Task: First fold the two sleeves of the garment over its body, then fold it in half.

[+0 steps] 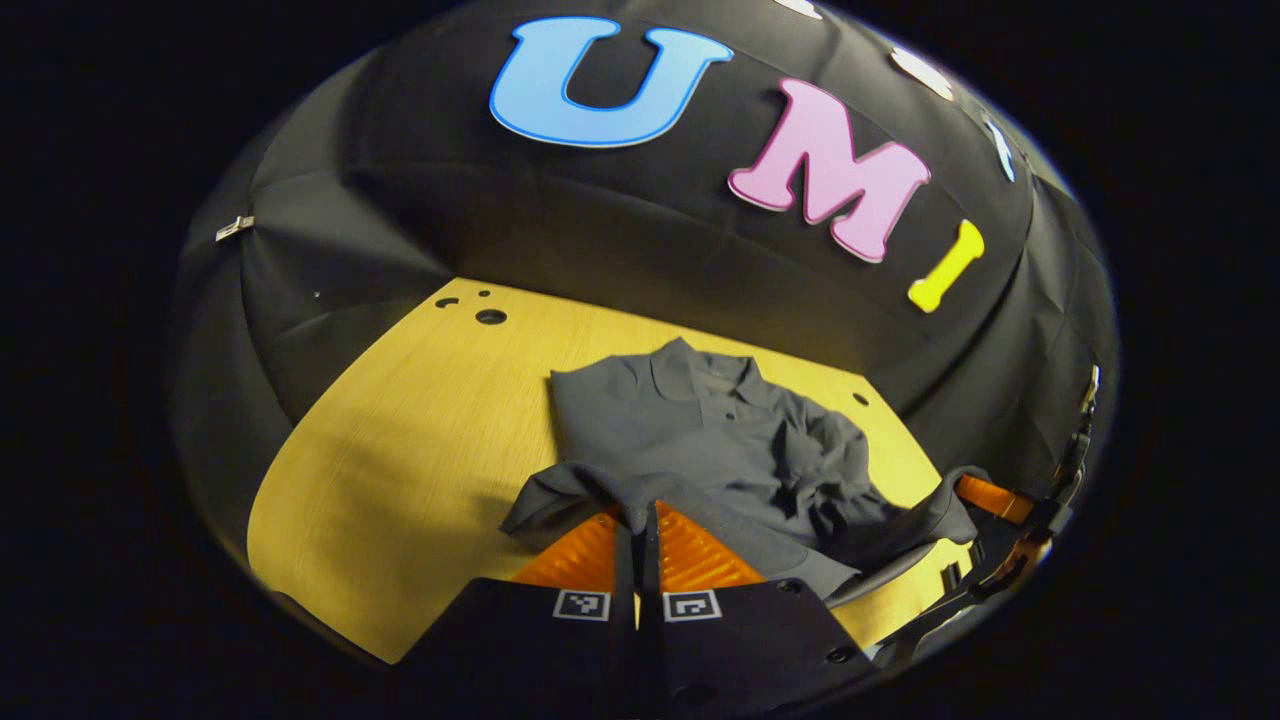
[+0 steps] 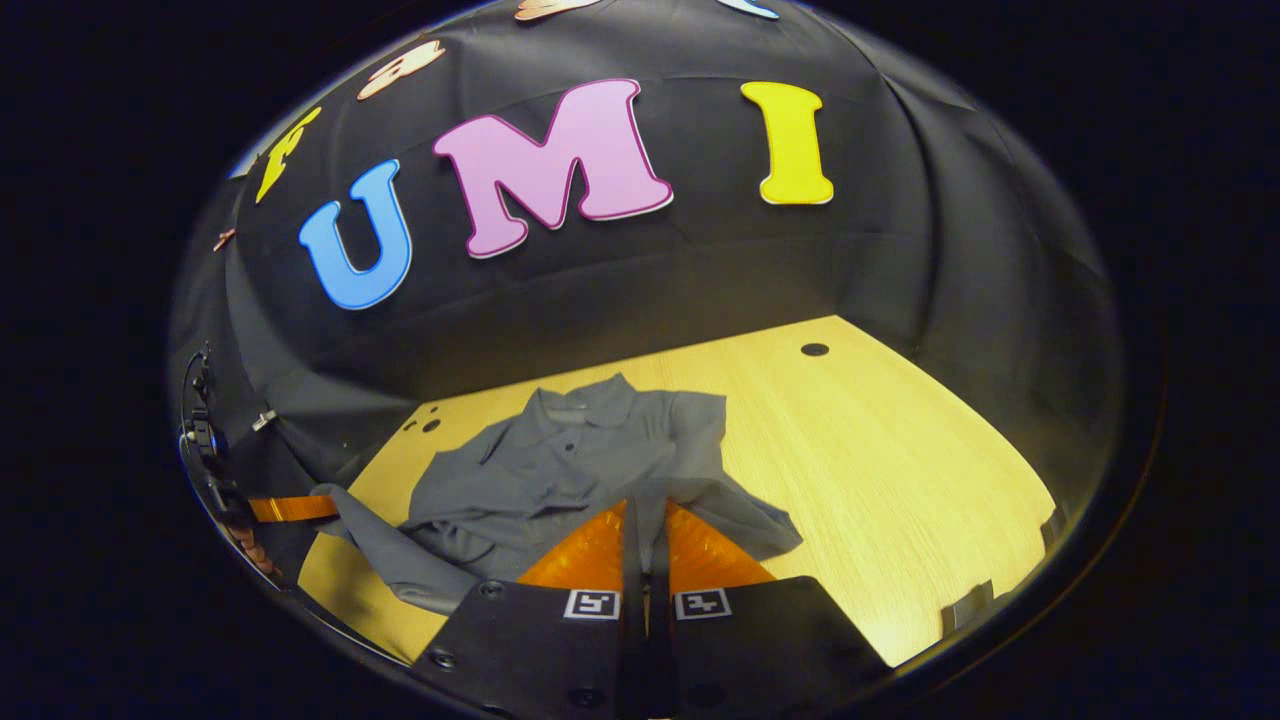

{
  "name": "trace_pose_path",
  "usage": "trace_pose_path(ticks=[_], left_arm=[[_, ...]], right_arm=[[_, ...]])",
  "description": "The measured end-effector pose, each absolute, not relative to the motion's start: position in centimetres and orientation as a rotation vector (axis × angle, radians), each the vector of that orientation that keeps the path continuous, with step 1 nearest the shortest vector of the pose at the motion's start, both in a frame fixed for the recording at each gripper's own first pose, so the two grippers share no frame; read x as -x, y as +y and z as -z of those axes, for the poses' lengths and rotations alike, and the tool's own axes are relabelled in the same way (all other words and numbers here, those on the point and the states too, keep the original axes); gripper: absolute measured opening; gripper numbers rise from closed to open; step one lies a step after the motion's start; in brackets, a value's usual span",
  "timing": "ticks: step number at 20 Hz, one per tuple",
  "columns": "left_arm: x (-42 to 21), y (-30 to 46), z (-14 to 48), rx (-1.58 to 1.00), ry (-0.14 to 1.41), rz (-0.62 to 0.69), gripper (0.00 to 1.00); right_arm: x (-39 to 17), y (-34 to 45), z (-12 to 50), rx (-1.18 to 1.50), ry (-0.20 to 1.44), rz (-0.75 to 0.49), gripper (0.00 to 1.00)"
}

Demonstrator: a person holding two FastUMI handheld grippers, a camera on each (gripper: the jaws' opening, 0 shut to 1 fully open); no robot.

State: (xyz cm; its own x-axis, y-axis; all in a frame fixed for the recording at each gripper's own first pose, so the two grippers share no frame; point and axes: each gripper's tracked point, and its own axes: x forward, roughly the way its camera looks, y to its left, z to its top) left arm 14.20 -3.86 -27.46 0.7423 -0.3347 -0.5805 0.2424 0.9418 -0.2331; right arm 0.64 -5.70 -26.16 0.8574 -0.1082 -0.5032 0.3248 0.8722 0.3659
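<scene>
A grey polo shirt (image 1: 700, 430) lies on the wooden table (image 1: 400, 440), collar (image 1: 700, 372) toward the far wall, with a sleeve bunched over its body (image 1: 825, 465). My left gripper (image 1: 636, 520) is shut on one corner of the shirt's near hem, which is raised off the table. Farther right, my right gripper (image 1: 985, 500) holds the other hem corner. In the right gripper view the shirt (image 2: 560, 460) spreads ahead, and my right gripper (image 2: 645, 520) is shut on its near hem. The left gripper (image 2: 300, 508) pinches the hem at the far left.
Bare tabletop (image 2: 880, 470) stretches on either side of the shirt. Small round holes (image 1: 490, 316) mark the far table corners, one also in the right gripper view (image 2: 814, 350). The black cloth wall (image 1: 600, 230) rises close behind the collar.
</scene>
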Motion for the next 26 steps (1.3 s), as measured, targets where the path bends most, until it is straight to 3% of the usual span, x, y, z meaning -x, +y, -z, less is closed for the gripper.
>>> trace_pose_path(ticks=[16,26], left_arm=[[-28.4,-7.7,25.6,0.196,0.497,0.253,0.05],[-37.1,-8.0,31.5,0.074,0.517,0.229,0.05]], right_arm=[[-13.9,-13.3,27.8,-0.490,0.359,0.337,0.05],[-22.7,-15.7,34.7,-0.442,0.418,0.353,0.05]])
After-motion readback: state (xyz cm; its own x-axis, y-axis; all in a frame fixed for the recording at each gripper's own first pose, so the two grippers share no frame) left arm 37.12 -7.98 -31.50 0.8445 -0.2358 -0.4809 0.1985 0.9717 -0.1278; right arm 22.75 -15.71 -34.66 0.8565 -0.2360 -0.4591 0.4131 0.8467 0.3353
